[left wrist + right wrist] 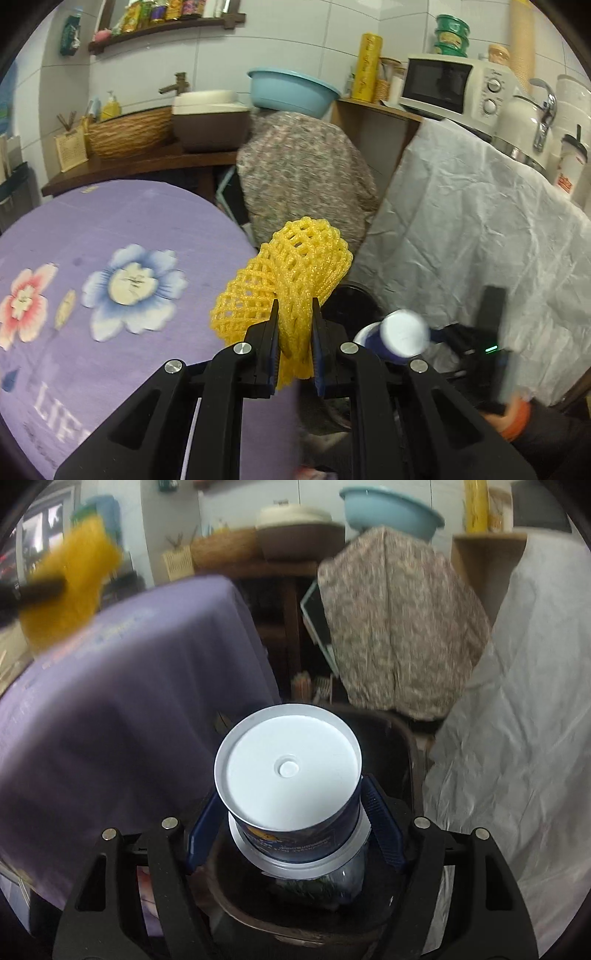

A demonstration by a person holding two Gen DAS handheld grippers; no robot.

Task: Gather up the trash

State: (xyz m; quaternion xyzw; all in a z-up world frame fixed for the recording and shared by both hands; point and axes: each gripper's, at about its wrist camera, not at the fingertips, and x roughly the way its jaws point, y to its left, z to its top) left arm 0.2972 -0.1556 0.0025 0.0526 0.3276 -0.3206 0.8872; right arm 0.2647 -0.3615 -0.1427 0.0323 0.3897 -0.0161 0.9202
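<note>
My left gripper [294, 301] is shut on a yellow foam fruit net [291, 258], held in the air just off the edge of the purple flowered table [122, 218]. In the right wrist view the net [74, 572] shows as a yellow blur at the upper left. My right gripper [291, 790] hangs over a dark trash bin [400, 734] with its jaws wide. A blue paper cup [288, 771], white bottom facing away, sits between the pads with a thin gap on each side. The left wrist view shows the same cup [404, 338] blurred above the bin [354, 295].
A flower-patterned cloth [306, 173] covers something behind the bin and a white sheet [472, 229] drapes the counter on the right. A microwave [450, 88], kettle [524, 125], blue basin [291, 92] and wicker basket [129, 133] stand at the back. Trash lies inside the bin.
</note>
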